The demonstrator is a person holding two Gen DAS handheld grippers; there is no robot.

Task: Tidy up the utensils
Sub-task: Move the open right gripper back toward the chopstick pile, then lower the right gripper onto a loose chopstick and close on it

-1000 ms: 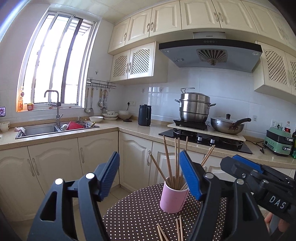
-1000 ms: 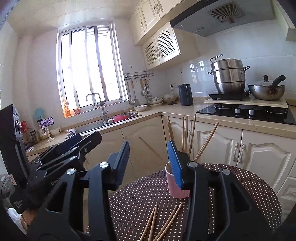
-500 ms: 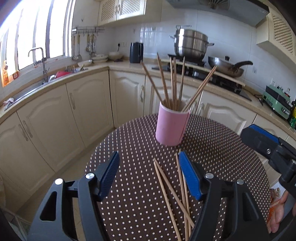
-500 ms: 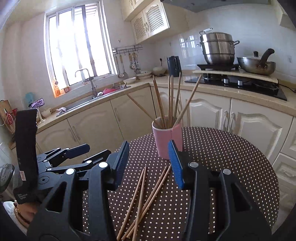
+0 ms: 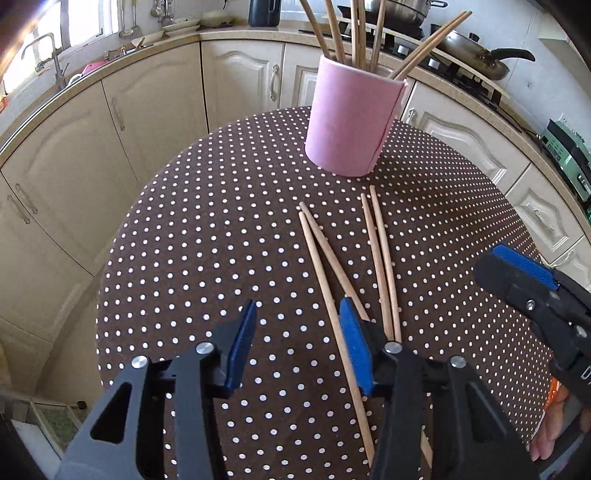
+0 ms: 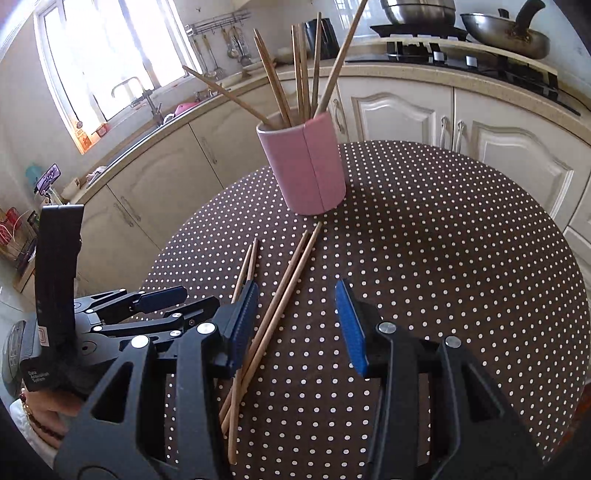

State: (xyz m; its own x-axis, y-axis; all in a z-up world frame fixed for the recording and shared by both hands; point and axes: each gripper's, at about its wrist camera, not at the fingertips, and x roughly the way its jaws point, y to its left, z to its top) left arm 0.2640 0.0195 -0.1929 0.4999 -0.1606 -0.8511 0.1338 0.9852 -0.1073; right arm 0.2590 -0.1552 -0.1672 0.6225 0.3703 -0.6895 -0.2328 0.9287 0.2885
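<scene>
Several loose wooden chopsticks (image 5: 313, 258) (image 6: 280, 291) lie on a round table with a brown polka-dot cloth (image 5: 203, 258) (image 6: 443, 258). Behind them stands a pink cup (image 5: 351, 125) (image 6: 306, 170) holding several chopsticks upright. My left gripper (image 5: 299, 343) hovers low over the table, its jaws closing. One chopstick lies between them near the right pad, and neither pad presses it. My right gripper (image 6: 297, 325) is open over a pair of chopsticks that runs close to its left pad. Each gripper also shows in the other's view: the right gripper (image 5: 517, 277) and the left gripper (image 6: 159, 299).
Cream kitchen cabinets (image 5: 240, 81) curve around behind the table. The counter carries a sink (image 6: 147, 122) by the window, a stove with a pan (image 6: 506, 33) and a green appliance (image 5: 569, 147). A hand (image 5: 554, 424) holds the right gripper.
Both grippers have dropped toward the table and tipped downward, so the cup and loose chopsticks now fill the views. The left jaws have narrowed.
</scene>
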